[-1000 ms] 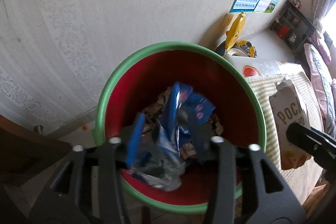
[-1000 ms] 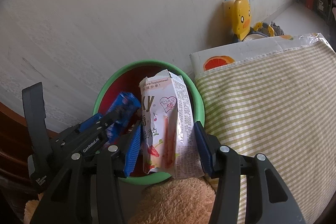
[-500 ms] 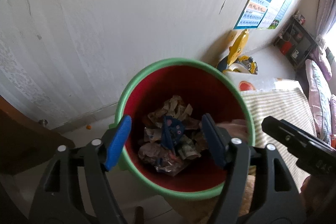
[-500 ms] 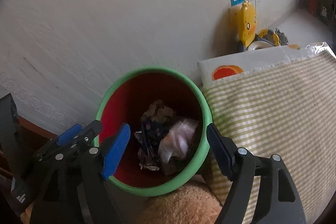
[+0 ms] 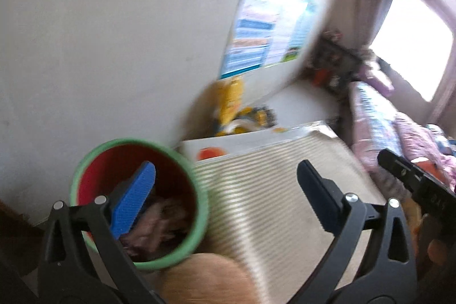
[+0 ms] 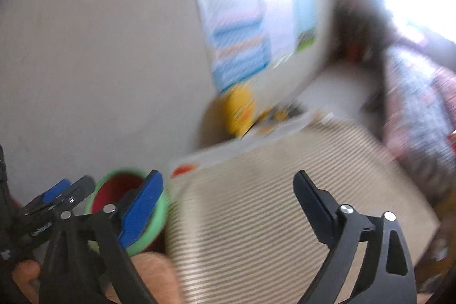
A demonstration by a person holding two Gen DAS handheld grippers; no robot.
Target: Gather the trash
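The trash bin (image 5: 199,207), green at the rim and red inside, stands upright with its mouth upward, between the white wall (image 5: 114,33) and the edge of the striped tabletop (image 5: 270,190). Crumpled trash (image 5: 162,221) lies inside it. The left hand-held gripper (image 5: 225,198) and the right hand-held gripper (image 6: 228,198) have just been opening; both now stand wide apart, nothing between them, over open tabletop.

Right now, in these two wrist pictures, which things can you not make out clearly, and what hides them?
- Trash inside the bin: left wrist view, motion blur and the blue finger pad cover it; single pieces cannot be told apart.
- Bin interior, right wrist view: mostly behind a pad.
- Wall poster: text blurred in both views.
- Far shelf: blurred, contents unclear.
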